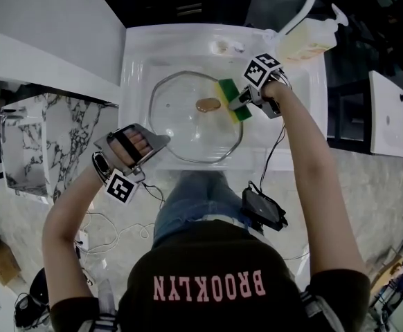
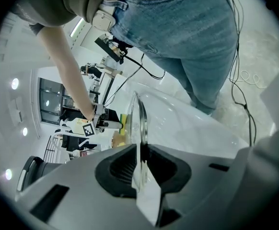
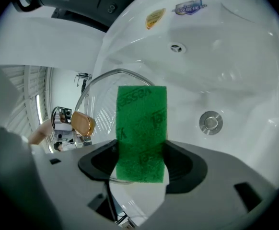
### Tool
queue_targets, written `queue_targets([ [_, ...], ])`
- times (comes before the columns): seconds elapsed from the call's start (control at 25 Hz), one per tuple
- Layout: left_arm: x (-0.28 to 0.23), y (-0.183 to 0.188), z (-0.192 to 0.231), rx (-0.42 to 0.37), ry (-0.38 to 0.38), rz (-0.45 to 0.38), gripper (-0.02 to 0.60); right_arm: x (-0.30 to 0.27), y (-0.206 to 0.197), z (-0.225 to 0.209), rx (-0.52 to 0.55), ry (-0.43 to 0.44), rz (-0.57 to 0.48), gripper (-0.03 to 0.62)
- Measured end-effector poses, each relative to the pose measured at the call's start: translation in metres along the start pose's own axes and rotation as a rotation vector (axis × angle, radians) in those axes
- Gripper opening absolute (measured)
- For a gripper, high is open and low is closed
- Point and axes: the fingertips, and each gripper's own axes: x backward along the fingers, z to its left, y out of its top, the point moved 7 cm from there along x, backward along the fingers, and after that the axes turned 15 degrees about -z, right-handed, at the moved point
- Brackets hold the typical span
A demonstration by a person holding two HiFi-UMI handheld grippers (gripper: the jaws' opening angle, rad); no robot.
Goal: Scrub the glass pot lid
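- At far left I see a white worktop (image 1: 42, 54), and below it a marble-veined cabinet (image 1: 32, 140).
- My left gripper (image 1: 158, 142) is clamped on the near-left rim of the glass pot lid (image 1: 187, 133); its own view shows the jaws pinching the rim edge-on.
- The lid sits over the basin of the white sink (image 1: 138, 54), its brown knob (image 1: 208, 104) near the middle.
- Just right of the knob, the sponge (image 1: 230, 99), green over yellow, rests against the glass.
- My right gripper (image 1: 245, 101) has the sponge squeezed between its jaws, green face toward its camera.
- A soap bottle (image 1: 307, 43) stands at the sink's far right corner, beside the white faucet (image 1: 305, 5).
- Pale stone floor (image 1: 374, 185) shows to the right.
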Motion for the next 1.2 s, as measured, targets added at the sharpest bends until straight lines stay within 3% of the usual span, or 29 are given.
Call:
queue_targets([
  [0.2,-0.003,0.002,-0.001,-0.001,-0.001,-0.002,0.057,0.01,-0.022,-0.002,0.028,0.022,-0.105,0.281],
  [0.4,-0.007,0.006,-0.001,0.006,0.013,0.004,0.057,0.034,-0.033,0.01,0.005,0.12,-0.395,0.281],
  [0.64,-0.01,0.006,0.0,-0.002,0.023,0.022,0.057,0.072,-0.041,0.032,0.024,0.165,-0.724,0.282],
  [0.88,-0.011,0.004,0.003,-0.004,0.019,0.039,0.055,0.108,-0.048,0.046,0.067,0.107,-1.076,0.282],
  [1.2,-0.018,-0.001,0.01,-0.03,0.007,0.054,0.054,0.136,-0.066,0.073,0.186,-0.079,-1.198,0.282],
])
